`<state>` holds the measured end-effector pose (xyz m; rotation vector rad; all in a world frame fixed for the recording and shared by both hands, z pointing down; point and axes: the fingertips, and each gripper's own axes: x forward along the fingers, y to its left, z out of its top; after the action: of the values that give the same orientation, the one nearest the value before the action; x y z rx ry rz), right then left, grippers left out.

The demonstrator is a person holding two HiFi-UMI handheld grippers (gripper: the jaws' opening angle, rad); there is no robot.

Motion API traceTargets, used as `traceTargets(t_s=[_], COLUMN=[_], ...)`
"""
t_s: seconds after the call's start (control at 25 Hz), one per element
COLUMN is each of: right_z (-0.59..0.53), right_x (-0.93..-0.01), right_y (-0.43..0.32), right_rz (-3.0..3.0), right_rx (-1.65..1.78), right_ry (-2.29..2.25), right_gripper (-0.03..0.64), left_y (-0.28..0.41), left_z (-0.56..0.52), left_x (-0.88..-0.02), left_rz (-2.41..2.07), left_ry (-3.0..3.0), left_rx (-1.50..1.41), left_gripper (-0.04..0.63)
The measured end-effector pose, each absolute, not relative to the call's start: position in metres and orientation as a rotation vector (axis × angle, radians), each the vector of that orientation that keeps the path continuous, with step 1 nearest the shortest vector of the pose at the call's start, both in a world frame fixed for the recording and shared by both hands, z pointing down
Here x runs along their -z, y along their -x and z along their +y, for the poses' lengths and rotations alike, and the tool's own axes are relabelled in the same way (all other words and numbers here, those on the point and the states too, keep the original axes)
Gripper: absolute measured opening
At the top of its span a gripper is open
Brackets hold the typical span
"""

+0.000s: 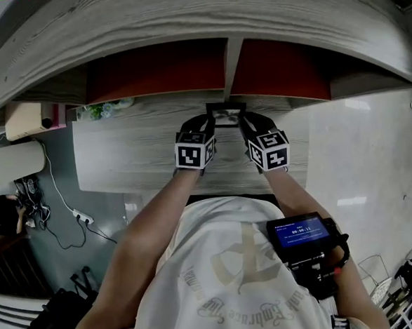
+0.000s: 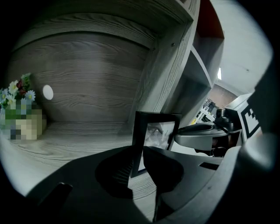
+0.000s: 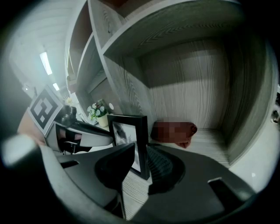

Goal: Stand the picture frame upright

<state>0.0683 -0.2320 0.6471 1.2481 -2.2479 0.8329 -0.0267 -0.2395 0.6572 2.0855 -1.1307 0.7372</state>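
Grey wood-grain boards make up the shelf unit (image 1: pixel 156 150), with red panels (image 1: pixel 157 69) seen behind 2 upper compartments in the head view. The picture frame (image 1: pixel 226 114) (image 2: pixel 155 135) (image 3: pixel 129 131), black-edged, is stood upright on the shelf board, just in front of the vertical divider (image 1: pixel 232 67), and is held between the 2 grippers. The frame's left edge is pinched by the left gripper (image 1: pixel 208 119) (image 2: pixel 139 151), one jaw on the glass side and the other behind. The frame's right edge is clamped in the same way by the right gripper (image 1: pixel 245 119) (image 3: pixel 141 151). A small pot of flowers (image 1: pixel 103 109) (image 2: pixel 19 94) (image 3: pixel 97 111) is seen further left on the same board, well apart from the frame.
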Motion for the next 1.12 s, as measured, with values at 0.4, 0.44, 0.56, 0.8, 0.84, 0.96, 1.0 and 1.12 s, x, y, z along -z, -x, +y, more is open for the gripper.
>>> traceTargets(t_s=[0.4,0.44,0.56,0.8,0.84,0.96,1.0,1.12], right_z=[-0.242,-0.243,-0.246,-0.248,-0.247,-0.249,-0.249,-0.250], right_x=[-0.643,-0.643,-0.641,-0.642,-0.643,-0.644,-0.644,-0.644], right_y=[-0.067,-0.067,-0.068,-0.068,-0.069,-0.069,-0.069,-0.072], right_rz=[-2.278,-2.279,-2.283,-2.278,-2.274,-2.273,-2.275,-2.278], right_rx=[-0.813,-0.812,-0.803,-0.793,-0.794,-0.798,-0.800,-0.805], right_ry=[-1.261,-1.261,-1.259,-1.247,-1.245,-1.249,-1.251,-1.259], right_gripper=[0.087,0.087,0.087,0.099,0.101,0.101,0.110,0.124], left_y=[0.028,0.028,0.027,0.026,0.025,0.026,0.026,0.027], left_z=[-0.248,-0.249,-0.251,-0.252,-0.253,-0.256,-0.257,-0.257], left_x=[-0.656,-0.655,-0.654,-0.654,-0.654,-0.655,-0.656,-0.656], left_rz=[-1.146,-1.148,-1.153,-1.134,-1.131,-1.127,-1.128,-1.132], left_ry=[-2.092,-2.093,-2.095,-2.094,-2.092,-2.077,-2.070,-2.056], left_rx=[-0.719,-0.718,-0.719,-0.691,-0.685,-0.669,-0.662,-0.648], left_gripper=[0.067,0.067,0.067,0.074,0.075,0.082,0.088,0.107])
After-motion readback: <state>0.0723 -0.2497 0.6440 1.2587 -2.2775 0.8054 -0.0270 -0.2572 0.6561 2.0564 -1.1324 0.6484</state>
